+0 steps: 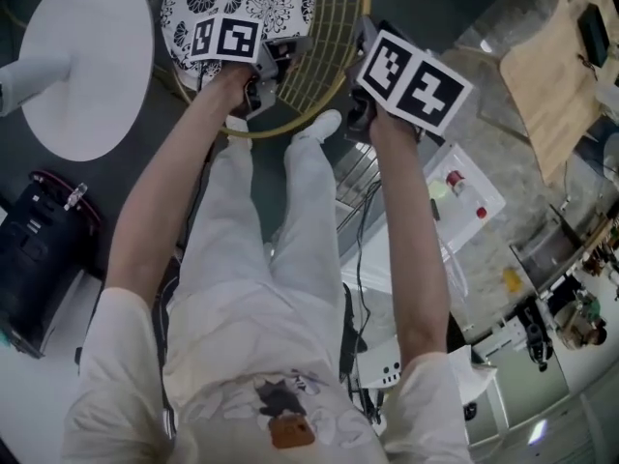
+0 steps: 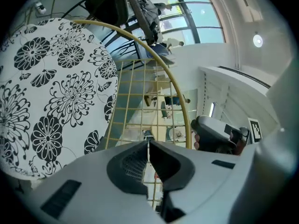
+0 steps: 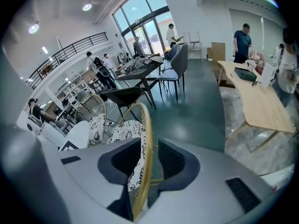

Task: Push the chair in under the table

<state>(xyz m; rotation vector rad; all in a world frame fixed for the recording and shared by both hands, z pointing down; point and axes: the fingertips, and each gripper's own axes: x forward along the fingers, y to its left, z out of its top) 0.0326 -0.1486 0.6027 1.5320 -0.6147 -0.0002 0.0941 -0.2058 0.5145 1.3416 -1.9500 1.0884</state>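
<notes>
HEAD VIEW
- Chair location: the chair (image 1: 290, 8) is seen just ahead of the person's feet and just beside the round table (image 1: 87, 61). Its seat is not yet under the table top.
- Left gripper: the left gripper (image 1: 276, 66) is held at the near lower edge of the wire backrest (image 1: 324, 42).
- Right gripper: the right gripper (image 1: 358, 71) is held at the rim (image 1: 364, 8), on the backrest's right side.
- Count: one chair, one round table and two grippers are seen.

LEFT GRIPPER VIEW
- Jaws: the jaws are brought fully together. Nothing is seen between them, and the wire grid lies just beyond the tips.
- Cushion: the cushion (image 2: 56, 92) is judged soft and possibly loose, so it is not recommended as a hold.
- Count: one cushion and one backrest are seen.

RIGHT GRIPPER VIEW
- Jaws: the jaws are parted with the rim running between them. A gap is visible at the right pad, so the rim is not clamped.
- Handling: the frame is judged light and stiff, its thin wires slightly springy. The smooth rim is judged slippery.
- Hold: the rim is recommended, taken on both sides so that the chair is not swung.
- Count: two chairs of this pattern are seen, the one at the jaws and a second chair (image 3: 91, 108) well behind it.
</notes>
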